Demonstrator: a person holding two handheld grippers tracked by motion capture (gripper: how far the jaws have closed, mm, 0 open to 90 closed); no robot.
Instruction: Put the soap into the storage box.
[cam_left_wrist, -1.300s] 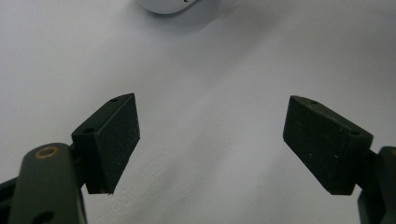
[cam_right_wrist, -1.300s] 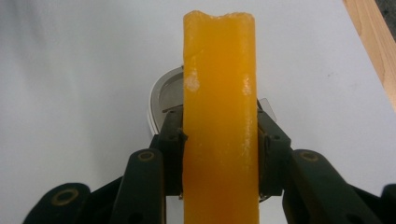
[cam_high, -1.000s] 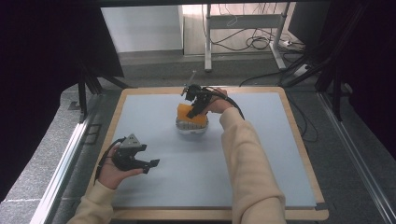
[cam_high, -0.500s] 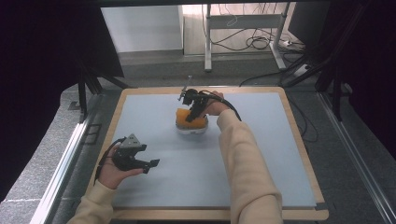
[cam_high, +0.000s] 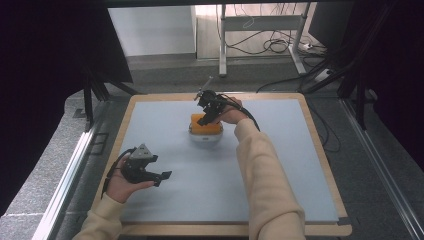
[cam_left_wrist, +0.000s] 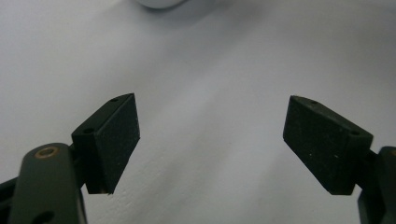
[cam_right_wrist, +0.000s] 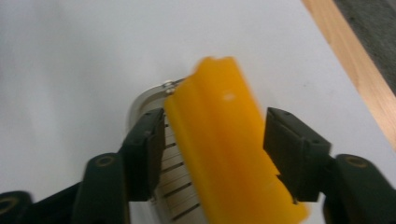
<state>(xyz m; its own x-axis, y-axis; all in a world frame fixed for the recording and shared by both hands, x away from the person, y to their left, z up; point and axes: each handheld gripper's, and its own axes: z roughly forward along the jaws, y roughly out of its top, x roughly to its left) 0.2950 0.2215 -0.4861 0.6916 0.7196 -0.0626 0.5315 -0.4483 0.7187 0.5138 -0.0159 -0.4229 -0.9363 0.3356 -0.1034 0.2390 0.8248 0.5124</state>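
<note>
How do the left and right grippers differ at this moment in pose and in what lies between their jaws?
The left gripper sits near the table's front left; the right gripper reaches the middle, over the white round base. The left gripper's jaws stand wide with nothing between; the right gripper's jaws flank the orange block. Both have black jaws.

block: on the round slotted base, mid-table, toward far edge
right gripper: over the base, astride block
left gripper: well left-front of the base
</note>
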